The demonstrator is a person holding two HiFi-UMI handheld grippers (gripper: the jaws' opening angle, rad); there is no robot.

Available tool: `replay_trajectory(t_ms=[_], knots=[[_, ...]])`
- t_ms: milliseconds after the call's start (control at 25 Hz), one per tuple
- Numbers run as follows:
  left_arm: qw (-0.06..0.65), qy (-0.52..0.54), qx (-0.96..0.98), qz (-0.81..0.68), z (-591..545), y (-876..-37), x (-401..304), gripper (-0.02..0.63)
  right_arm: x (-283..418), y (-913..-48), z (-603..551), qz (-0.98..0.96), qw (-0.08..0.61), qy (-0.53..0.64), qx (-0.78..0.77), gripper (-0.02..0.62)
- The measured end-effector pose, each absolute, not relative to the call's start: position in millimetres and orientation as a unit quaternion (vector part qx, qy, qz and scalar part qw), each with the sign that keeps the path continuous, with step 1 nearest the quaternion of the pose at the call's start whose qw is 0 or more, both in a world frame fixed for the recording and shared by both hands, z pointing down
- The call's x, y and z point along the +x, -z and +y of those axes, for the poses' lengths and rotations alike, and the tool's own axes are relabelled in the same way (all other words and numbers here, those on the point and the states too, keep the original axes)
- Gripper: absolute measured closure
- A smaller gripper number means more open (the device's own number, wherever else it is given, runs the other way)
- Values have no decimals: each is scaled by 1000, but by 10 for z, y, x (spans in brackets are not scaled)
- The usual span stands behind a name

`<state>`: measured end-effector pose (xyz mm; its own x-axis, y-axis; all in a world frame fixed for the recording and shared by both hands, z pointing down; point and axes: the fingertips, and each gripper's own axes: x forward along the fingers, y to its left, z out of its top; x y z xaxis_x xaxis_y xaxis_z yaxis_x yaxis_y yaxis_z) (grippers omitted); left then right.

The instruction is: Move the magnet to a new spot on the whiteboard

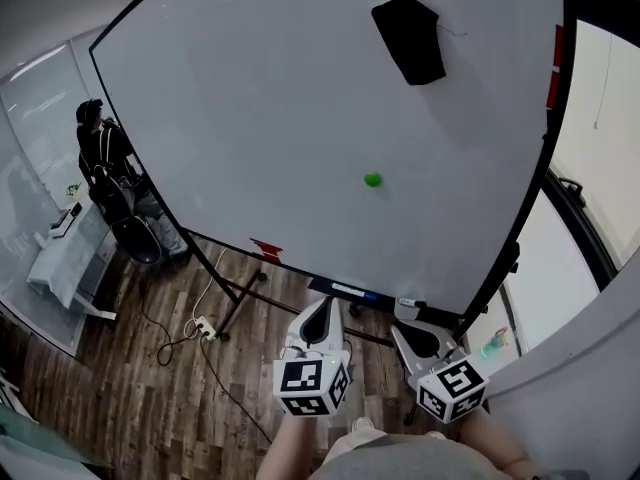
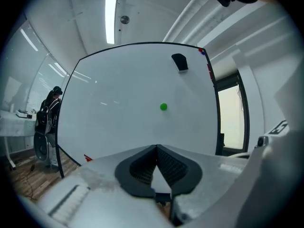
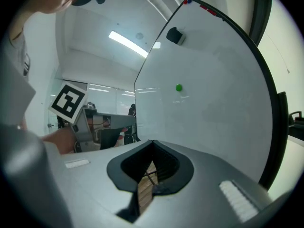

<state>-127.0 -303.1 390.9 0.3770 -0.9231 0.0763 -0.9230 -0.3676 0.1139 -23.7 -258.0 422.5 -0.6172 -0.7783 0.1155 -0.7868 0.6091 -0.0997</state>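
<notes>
Out on whiteboard point(image 1: 250, 98), green magnet point(image 1: 373, 179) well apart, up ahead; near dead ahead of left gripper point(image 2: 156, 148), off-axis for right gripper point(image 3: 152, 144). Both jaws closed, empty.

Floor point(image 1: 120, 398): dark wood planks, 7 o'clock in head view; power strip point(image 1: 203, 326) with cable lying on it. Glass partition point(image 1: 35, 108) at 9 o'clock, white table point(image 1: 62, 260) below it (a seated person point(image 1: 100, 153) nearby). Ceiling strip light point(image 2: 111, 16), 12 o'clock in left gripper view.
</notes>
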Motion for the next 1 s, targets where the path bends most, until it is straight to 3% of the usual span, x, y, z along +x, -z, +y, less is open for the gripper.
replay_trajectory(t_ms=[600, 1000], knots=[[1, 23, 878, -478, -3923, -3257, -850, 600, -281, -4256, -3061, -870, 20, -69, 487, 594], [-37, 27, 891, -451, -4257, -2884, -604, 503, -193, -4288, -3146, -852, 18, -72, 518, 595]])
